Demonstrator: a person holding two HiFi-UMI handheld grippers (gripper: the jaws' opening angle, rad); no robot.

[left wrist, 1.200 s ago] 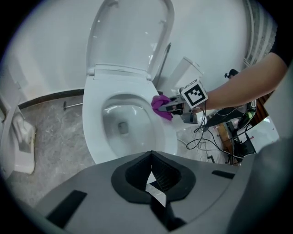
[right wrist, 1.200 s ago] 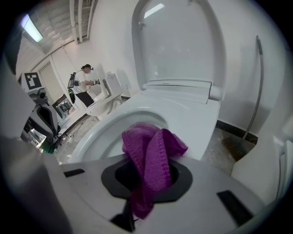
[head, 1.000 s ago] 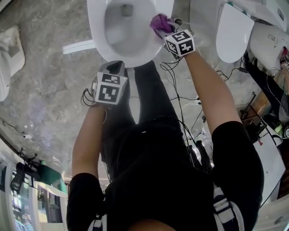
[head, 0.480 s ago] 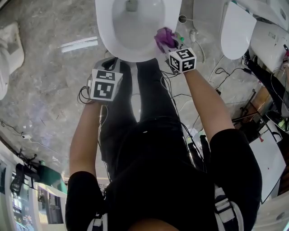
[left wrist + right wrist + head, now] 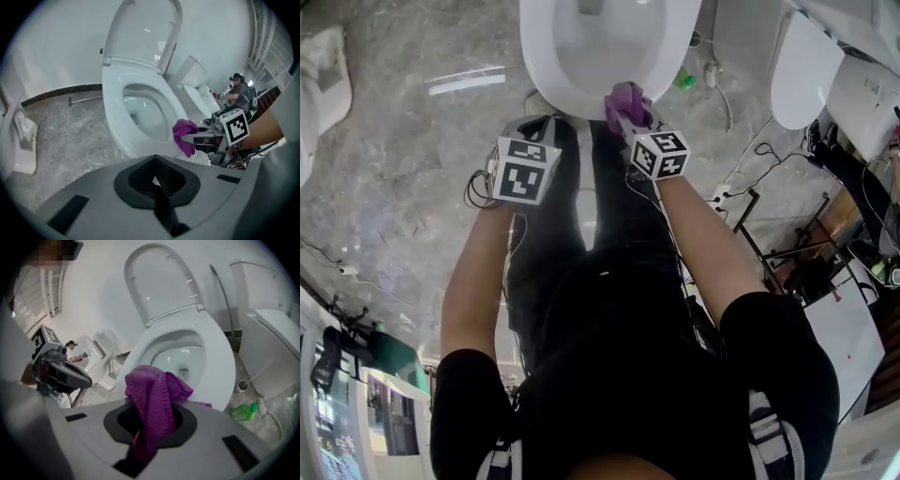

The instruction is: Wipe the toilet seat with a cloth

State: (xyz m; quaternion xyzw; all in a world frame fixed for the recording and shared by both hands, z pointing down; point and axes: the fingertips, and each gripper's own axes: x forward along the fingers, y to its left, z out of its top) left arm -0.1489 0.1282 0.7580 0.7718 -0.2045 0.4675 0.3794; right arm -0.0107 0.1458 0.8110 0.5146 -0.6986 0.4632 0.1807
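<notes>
The white toilet seat (image 5: 546, 75) rings the bowl at the top of the head view, and its lid (image 5: 140, 33) stands raised. My right gripper (image 5: 630, 114) is shut on a bunched purple cloth (image 5: 625, 97), which rests on the front right part of the rim. In the right gripper view the cloth (image 5: 154, 399) fills the jaws and hides the fingertips, with the seat (image 5: 220, 357) just beyond. My left gripper (image 5: 542, 127) hangs shut and empty just in front of the bowl's front left; its jaws (image 5: 157, 185) point at the seat (image 5: 112, 98), apart from it.
A second toilet (image 5: 802, 66) stands at the right. Between the two toilets are a green bottle (image 5: 684, 81) and a toilet brush (image 5: 243, 384). Cables (image 5: 750, 187) trail over the marble floor at the right. A white fixture (image 5: 319, 84) sits at the far left.
The right gripper has slid the purple cloth along the rim from the right side round to the front, towards the left gripper. The left gripper has shifted only a little and stays shut.
</notes>
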